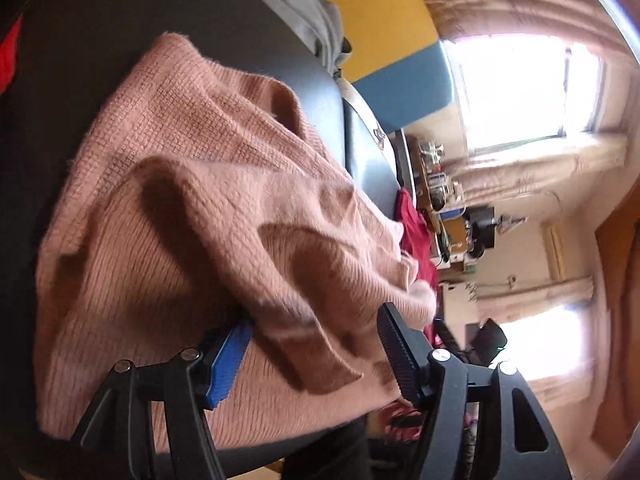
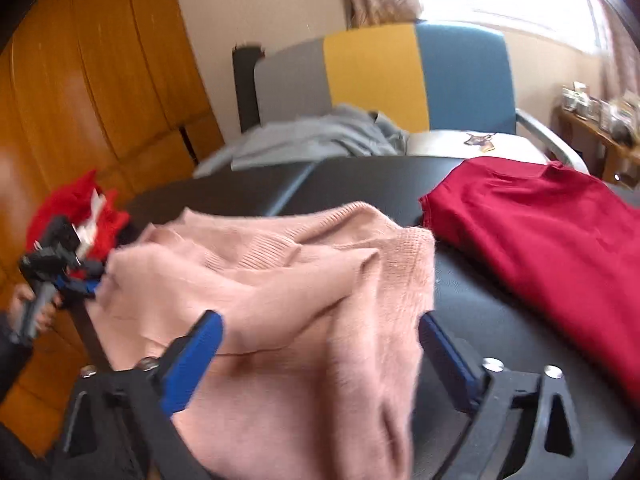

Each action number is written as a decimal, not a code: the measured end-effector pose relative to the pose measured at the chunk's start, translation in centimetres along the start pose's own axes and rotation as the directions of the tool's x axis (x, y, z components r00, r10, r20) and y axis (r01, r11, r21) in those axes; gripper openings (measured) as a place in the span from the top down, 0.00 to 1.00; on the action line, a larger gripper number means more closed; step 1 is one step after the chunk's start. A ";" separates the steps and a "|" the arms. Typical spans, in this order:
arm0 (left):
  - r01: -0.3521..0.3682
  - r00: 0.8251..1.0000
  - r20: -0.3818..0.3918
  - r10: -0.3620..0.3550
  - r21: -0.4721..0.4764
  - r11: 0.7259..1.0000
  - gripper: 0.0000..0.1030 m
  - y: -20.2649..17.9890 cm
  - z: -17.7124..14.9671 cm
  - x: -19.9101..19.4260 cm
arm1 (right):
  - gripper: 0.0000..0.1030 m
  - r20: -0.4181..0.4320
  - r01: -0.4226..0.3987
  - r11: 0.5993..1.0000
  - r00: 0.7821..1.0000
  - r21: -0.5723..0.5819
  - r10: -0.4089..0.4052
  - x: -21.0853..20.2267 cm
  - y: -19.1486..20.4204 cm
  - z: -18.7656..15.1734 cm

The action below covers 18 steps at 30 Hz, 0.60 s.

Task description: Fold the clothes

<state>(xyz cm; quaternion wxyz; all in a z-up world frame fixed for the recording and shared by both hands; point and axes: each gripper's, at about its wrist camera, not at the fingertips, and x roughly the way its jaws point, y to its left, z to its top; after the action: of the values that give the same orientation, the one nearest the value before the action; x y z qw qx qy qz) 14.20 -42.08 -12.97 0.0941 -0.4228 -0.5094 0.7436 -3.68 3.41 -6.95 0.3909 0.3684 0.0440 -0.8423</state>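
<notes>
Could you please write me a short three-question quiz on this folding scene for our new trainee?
1. True or false: the pink sweater lies flat and neatly folded on the black table.
2. Which garment lies to the right of the pink sweater in the right wrist view? A) a grey one B) a dark red one C) a blue one
3. Fill in: both the left gripper and the right gripper have their jaws ____, with pink fabric between them.

Key:
1. False; it is bunched and wrinkled.
2. B, the dark red garment.
3. open
</notes>
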 end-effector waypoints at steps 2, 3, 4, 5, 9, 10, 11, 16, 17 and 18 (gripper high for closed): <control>0.020 0.999 -0.042 -0.021 -0.017 1.000 0.43 -0.1 0.5 0.9 | 0.29 -0.067 -0.011 1.000 0.998 -0.009 0.011 1.9 -0.9 0.8; 0.041 0.998 -0.052 -0.042 -0.009 0.999 0.56 -0.4 0.7 1.1 | 0.31 -0.112 -0.003 1.000 0.994 -0.024 0.001 3.3 -1.1 1.1; 0.063 0.996 -0.063 -0.063 -0.002 0.998 0.67 -0.8 0.8 1.3 | 0.32 -0.146 0.004 0.999 0.989 -0.038 -0.009 4.5 -1.0 1.3; 0.084 0.994 -0.074 -0.084 0.005 0.996 0.85 -1.1 1.0 1.5 | 0.39 -0.168 0.006 0.999 0.986 -0.048 -0.014 5.4 -0.8 1.4; 0.182 0.979 0.082 -0.189 0.089 0.979 0.95 -2.9 2.4 -1.8 | 0.85 -0.174 -0.019 0.999 0.985 -0.040 0.012 6.2 -0.1 2.3; 0.192 0.970 0.131 -0.204 0.097 0.977 0.95 -2.9 2.9 -2.7 | 0.86 -0.149 -0.023 0.999 0.989 -0.034 0.018 5.6 0.1 2.6; 0.203 0.959 0.180 -0.219 0.105 0.974 0.98 -3.0 3.3 -3.6 | 0.87 -0.122 -0.024 0.999 0.992 -0.026 0.020 4.9 0.2 3.0; 0.143 0.933 0.317 -0.171 0.110 0.984 0.98 -2.4 5.0 -5.3 | 0.87 0.032 -0.002 0.999 0.999 0.044 0.001 1.8 -0.3 5.1; 0.103 0.939 0.317 -0.133 0.110 0.989 0.94 -2.3 5.2 -5.1 | 0.87 0.047 0.006 0.998 0.999 0.068 -0.009 1.7 -0.7 5.3; 0.064 0.943 0.318 -0.096 0.109 0.992 0.84 -2.2 5.3 -4.9 | 0.87 0.051 0.015 0.996 0.998 0.093 -0.020 1.9 -1.2 5.3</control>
<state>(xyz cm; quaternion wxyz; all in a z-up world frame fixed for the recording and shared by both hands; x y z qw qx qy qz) 12.73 -47.45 -7.87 0.0600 -0.2695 -0.4978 0.8222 -8.40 1.11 -4.60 0.3669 0.3636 -0.0020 -0.8563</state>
